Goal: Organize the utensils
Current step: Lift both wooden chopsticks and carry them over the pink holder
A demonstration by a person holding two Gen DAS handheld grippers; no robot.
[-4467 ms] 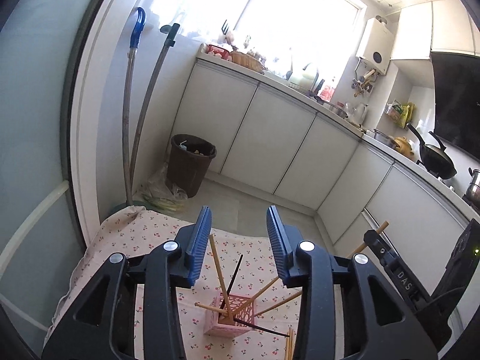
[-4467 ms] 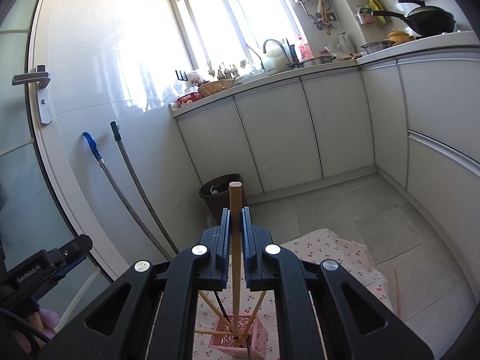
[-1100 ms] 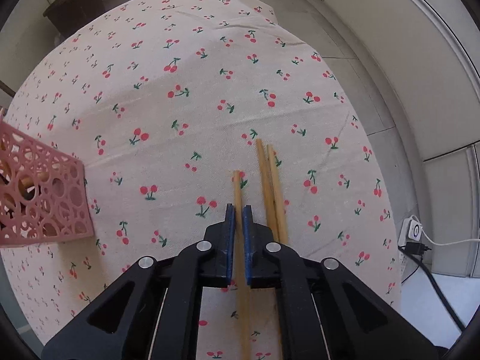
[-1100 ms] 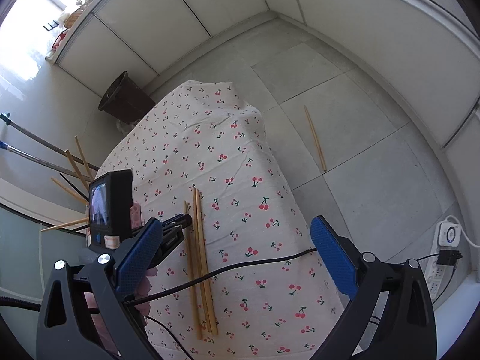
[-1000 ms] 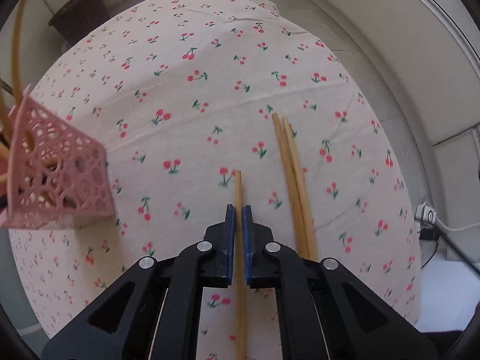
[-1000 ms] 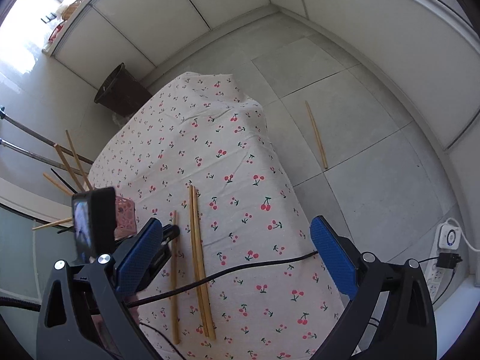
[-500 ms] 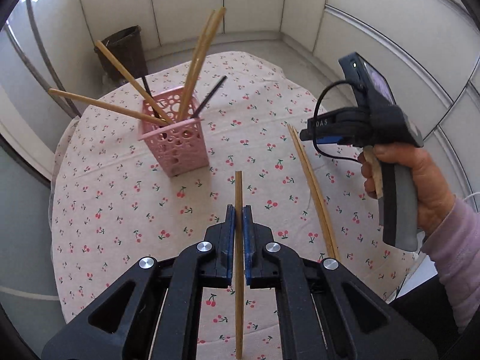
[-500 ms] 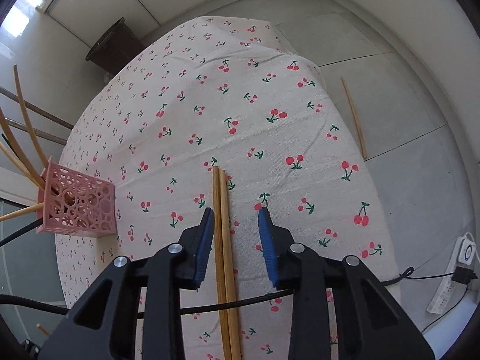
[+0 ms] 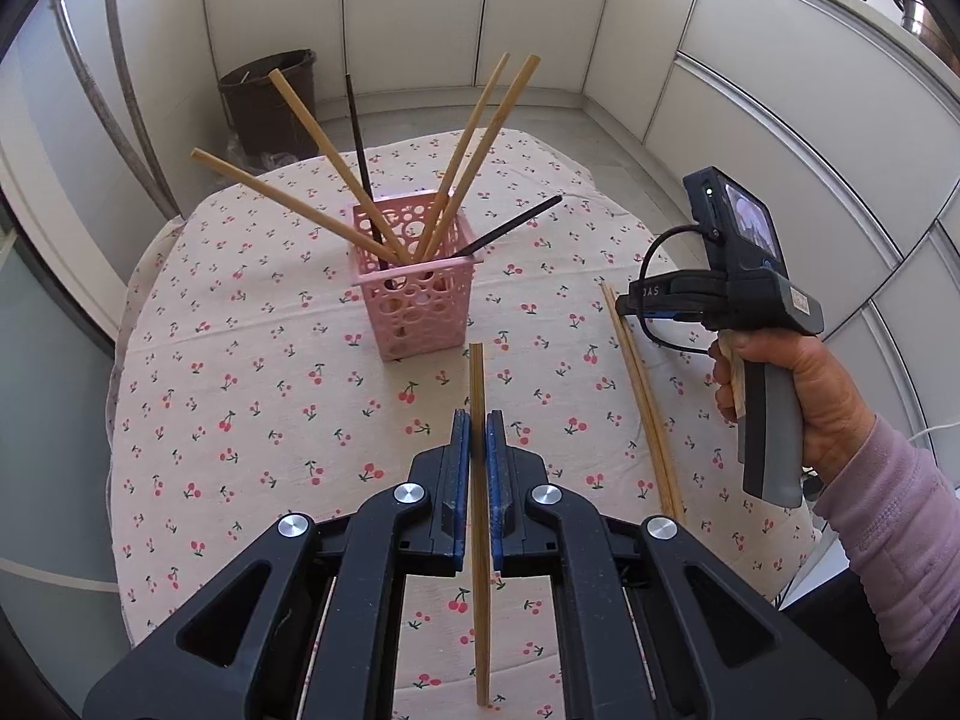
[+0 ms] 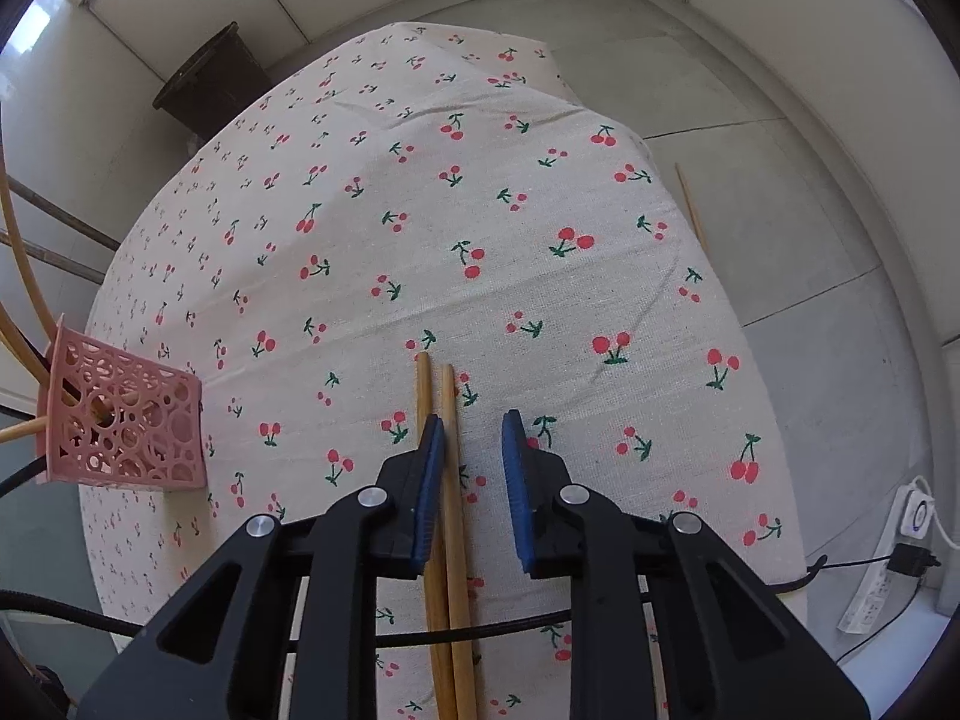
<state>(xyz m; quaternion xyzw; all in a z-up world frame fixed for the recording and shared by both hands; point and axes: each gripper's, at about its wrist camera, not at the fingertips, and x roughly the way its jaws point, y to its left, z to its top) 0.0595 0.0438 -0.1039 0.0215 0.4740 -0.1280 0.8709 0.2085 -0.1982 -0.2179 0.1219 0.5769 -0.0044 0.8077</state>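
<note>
A pink perforated basket stands on the cherry-print tablecloth and holds several wooden and two black chopsticks. My left gripper is shut on a wooden chopstick, lifted above the cloth just in front of the basket. My right gripper is open low over two wooden chopsticks lying side by side on the cloth; its left finger sits over them. The basket also shows in the right wrist view, at the left. The pair also shows in the left wrist view.
A dark waste bin stands on the floor beyond the table. One wooden chopstick lies on the floor tiles to the right of the table. A power strip and cable lie at the right. White cabinets line the walls.
My left gripper lifted the chopstick off the cloth and turned toward the basket. My right gripper came down over the two lying chopsticks and narrowed its opening.
</note>
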